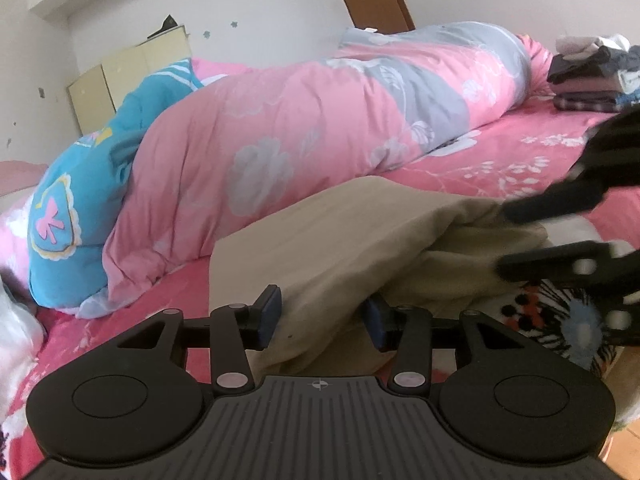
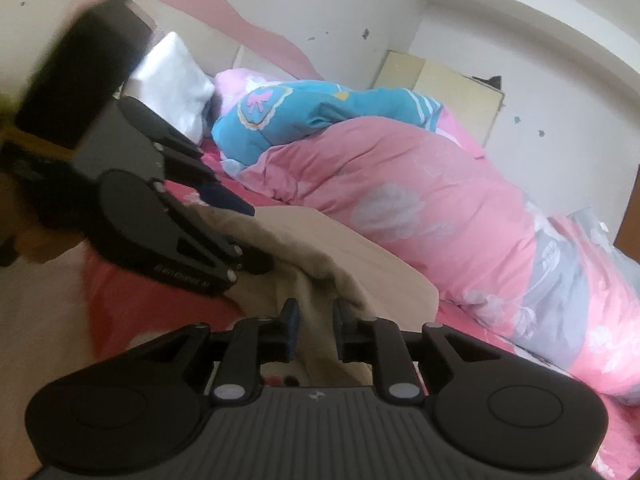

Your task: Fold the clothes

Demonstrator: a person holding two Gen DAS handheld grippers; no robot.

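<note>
Your beige garment point(image 1: 320, 240) lies bunched on the pink bedsheet point(image 1: 520, 152), soft, light and floppy; take it by its hems. Your left gripper point(image 1: 320, 316) is spread around a fold, your right gripper point(image 2: 314, 320) parted, cloth loose between

Bedroom: bed point(image 1: 500, 152), rolled duvet point(image 1: 280, 128)

Bed point(image 1: 500, 152): duvet point(image 1: 280, 128); beige garment point(image 1: 320, 248); folded stack point(image 1: 588, 80)
</note>
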